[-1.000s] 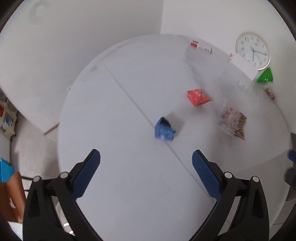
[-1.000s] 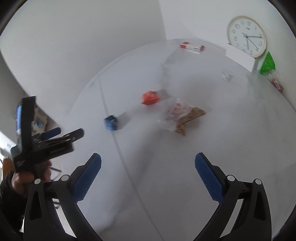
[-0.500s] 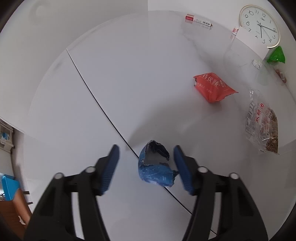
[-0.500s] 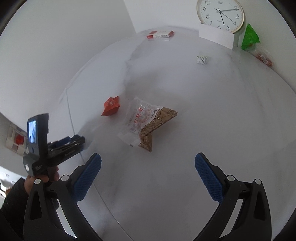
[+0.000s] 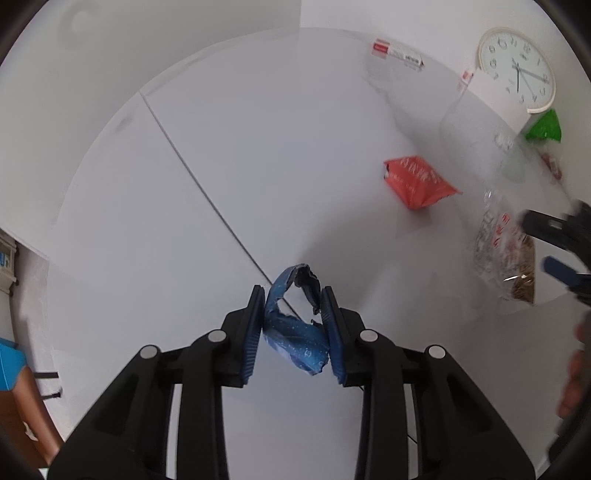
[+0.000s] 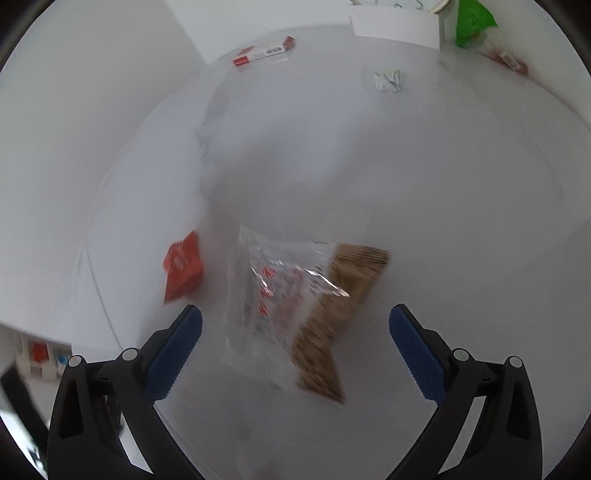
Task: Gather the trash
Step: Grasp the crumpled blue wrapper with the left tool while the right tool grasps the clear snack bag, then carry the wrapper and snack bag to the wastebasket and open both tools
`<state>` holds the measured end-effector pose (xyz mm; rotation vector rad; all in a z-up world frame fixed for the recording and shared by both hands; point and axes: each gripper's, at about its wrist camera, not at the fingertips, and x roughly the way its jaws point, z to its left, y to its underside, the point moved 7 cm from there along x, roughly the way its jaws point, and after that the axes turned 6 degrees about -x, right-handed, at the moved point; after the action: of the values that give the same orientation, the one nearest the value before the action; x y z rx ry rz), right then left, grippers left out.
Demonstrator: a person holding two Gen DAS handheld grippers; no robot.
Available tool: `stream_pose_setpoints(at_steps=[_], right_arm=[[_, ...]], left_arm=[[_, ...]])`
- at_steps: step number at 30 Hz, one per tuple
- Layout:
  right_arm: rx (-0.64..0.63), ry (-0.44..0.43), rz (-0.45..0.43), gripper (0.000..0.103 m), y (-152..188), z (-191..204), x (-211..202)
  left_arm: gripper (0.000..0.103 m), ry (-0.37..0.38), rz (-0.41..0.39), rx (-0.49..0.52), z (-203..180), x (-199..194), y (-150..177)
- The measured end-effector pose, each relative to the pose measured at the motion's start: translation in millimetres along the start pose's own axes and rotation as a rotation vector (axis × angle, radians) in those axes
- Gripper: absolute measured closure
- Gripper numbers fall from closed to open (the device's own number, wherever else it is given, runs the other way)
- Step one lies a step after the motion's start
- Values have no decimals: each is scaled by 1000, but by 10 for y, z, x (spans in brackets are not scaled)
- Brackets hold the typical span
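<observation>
A crumpled blue wrapper (image 5: pixel 295 339) lies on the white table (image 5: pixel 221 147) by its seam. My left gripper (image 5: pixel 293 294) points steeply down at it. Its jaws are closing, and both pads press the wrapper's sides. My right gripper (image 6: pixel 295 314) is open just above a clear and brown snack bag (image 6: pixel 295 288), which sits between its wide-spread fingers without touching them. In the left wrist view that bag (image 5: pixel 498 243) shows at the right edge, with the right gripper (image 5: pixel 554 243) beside it. A red packet (image 6: pixel 183 264) lies left of the bag, also seen as the red packet (image 5: pixel 417 181).
Far across the table lie a red and white box (image 6: pixel 264 51) and a crumpled silver wrapper (image 6: pixel 387 80). A white card (image 6: pixel 395 24), a green bag (image 6: pixel 472 20) and a round clock (image 5: pixel 517 74) stand at the back. The table edge runs along the left.
My left gripper dropped onto the blue wrapper and its jaws went from wide to closed around it. My right gripper rolled and sank toward the snack bag, still open.
</observation>
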<state>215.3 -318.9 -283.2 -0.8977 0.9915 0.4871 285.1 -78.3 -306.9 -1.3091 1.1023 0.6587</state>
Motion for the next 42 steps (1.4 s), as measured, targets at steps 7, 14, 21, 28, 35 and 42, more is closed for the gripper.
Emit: stream_pose_setpoints(at_steps=[7, 14, 21, 28, 35, 42], right_arm=[[-29, 158, 9, 3, -51, 201, 284], [-121, 214, 13, 22, 28, 222, 399], [-188, 139, 9, 43, 143, 199, 275], [-337, 12, -51, 43, 380, 526, -407], [-523, -236, -26, 42, 1106, 1298, -1143], [-770, -446, 102, 41, 2275, 2272, -1450]], left_arm=[[72, -16, -32, -53, 224, -262, 13], [72, -47, -53, -136, 587, -495, 157], [72, -83, -79, -209, 956, -776, 339], [72, -115, -107, -279, 1432, -1273, 794], [72, -191, -93, -345, 1949, -1774, 1547], [72, -249, -65, -450, 2438, -2074, 2261]])
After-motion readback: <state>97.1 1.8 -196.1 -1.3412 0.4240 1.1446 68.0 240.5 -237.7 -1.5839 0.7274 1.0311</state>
